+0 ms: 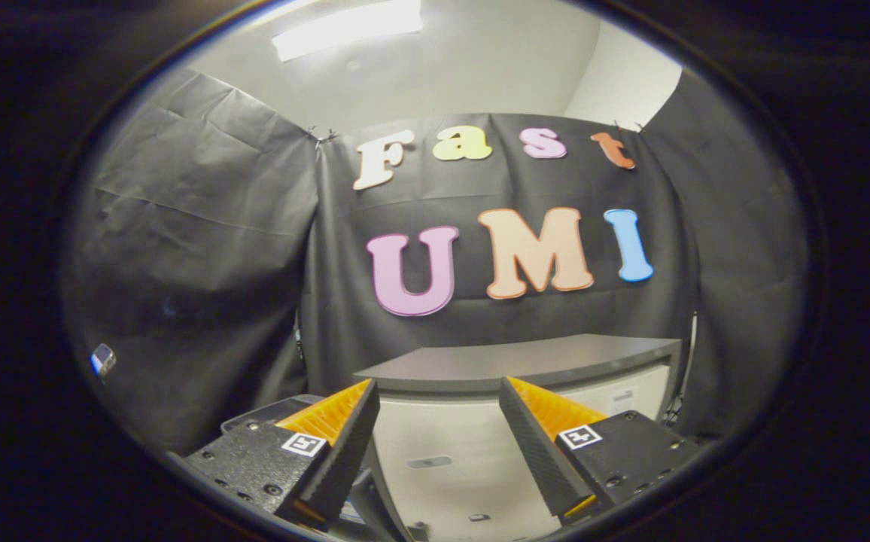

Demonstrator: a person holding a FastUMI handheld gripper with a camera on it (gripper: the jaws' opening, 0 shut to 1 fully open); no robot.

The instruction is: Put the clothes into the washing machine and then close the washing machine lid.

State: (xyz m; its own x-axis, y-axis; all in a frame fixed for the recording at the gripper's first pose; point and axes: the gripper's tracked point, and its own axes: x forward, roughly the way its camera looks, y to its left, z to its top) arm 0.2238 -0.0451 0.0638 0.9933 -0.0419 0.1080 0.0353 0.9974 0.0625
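**Open fingers, nothing held, washer ahead**

Two black fingers with orange backing stand wide apart at the near end of the gripper (439, 444), with nothing between them. Each carries a small square marker on its base. The tool is spread and empty; no cloth touches either pad.

Just beyond the fingertips and between them stands the washing machine (473, 444), a pale box with a dark grey lid (525, 360) lying flat across its top. From this low angle the lid looks down, though whether it is fully seated cannot be told. A small dark slot shows on the pale front panel, below the gap between the fingers.

No clothes can be made out ahead of the fingers or on the washer. A dark grey shape sits close behind the left finger, too cut off to name. Black cloth hangs as the booth's wall behind the machine, with pale ceiling and a light strip above.

Judging by the empty tool and the flat lid, the work is at one of its ends: either not begun or just finished. If not begun, the next move calls for tilting the tool down to find the clothes, then getting the lid up before loading.
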